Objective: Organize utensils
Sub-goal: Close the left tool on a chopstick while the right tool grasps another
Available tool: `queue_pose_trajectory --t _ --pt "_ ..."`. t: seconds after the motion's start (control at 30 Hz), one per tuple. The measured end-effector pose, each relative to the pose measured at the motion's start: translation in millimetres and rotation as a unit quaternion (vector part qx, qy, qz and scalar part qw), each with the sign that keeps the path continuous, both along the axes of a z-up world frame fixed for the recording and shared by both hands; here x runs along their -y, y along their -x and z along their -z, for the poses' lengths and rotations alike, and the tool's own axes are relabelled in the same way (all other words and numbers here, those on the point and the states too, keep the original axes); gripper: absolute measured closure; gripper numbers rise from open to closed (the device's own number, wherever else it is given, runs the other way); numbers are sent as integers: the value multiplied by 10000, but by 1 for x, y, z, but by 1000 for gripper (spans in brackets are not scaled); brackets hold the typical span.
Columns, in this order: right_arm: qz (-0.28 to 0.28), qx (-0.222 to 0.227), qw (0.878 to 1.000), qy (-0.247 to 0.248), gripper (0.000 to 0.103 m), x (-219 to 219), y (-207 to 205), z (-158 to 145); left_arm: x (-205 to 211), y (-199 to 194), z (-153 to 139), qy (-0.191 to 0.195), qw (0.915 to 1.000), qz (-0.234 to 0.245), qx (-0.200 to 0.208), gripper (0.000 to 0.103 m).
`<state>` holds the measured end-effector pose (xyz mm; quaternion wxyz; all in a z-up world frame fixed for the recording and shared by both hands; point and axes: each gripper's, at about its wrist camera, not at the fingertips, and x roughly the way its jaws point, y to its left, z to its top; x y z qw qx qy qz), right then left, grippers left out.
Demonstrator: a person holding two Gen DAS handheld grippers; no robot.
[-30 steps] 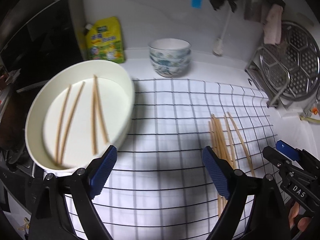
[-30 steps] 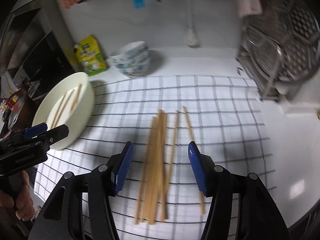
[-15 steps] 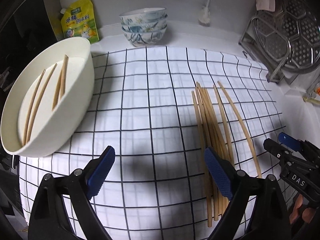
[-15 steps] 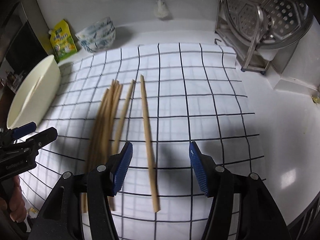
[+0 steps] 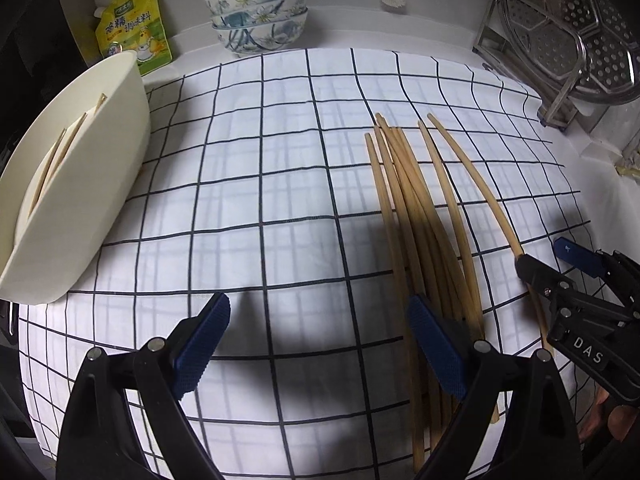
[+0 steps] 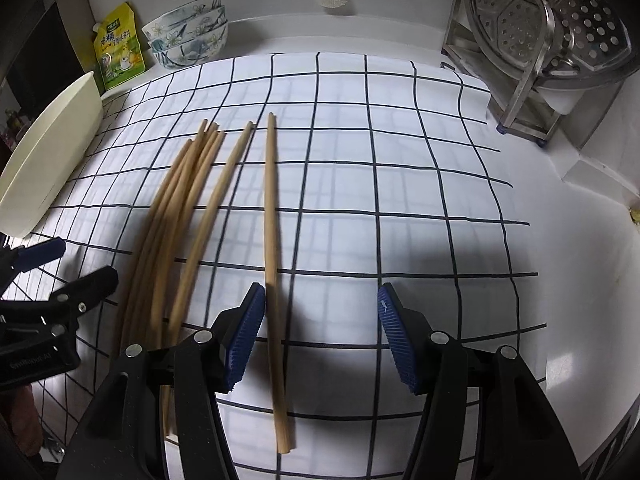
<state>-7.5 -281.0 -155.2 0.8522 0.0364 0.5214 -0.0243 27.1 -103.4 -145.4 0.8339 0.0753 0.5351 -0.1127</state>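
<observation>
Chopsticks on the checked cloth, both grippers spread

Chopsticks: four lie in the white tub (image 5: 80, 184) at far left (a judgement from slivers of them). A loose bundle (image 6: 180, 208) of about six sits mid-cloth, one lone stick (image 6: 272, 240) beside it. Light, stiff, smooth; pinch near mid-length. Left gripper (image 5: 320, 344) hangs spread, empty; right gripper (image 6: 320, 332) spread, straddling the lone stick.
</observation>
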Motion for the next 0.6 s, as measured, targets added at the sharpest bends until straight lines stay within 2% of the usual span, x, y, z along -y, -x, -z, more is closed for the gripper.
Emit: queue_pose_trajectory --t 0.43,0.6 --pt "45 62 9999 -141 47 9 2 0 -2 2 5 -158 9999 -38 48 9" --pt "24 84 9998 -163 47 8 1 -1 1 4 9 -328 9994 -71 2 8"
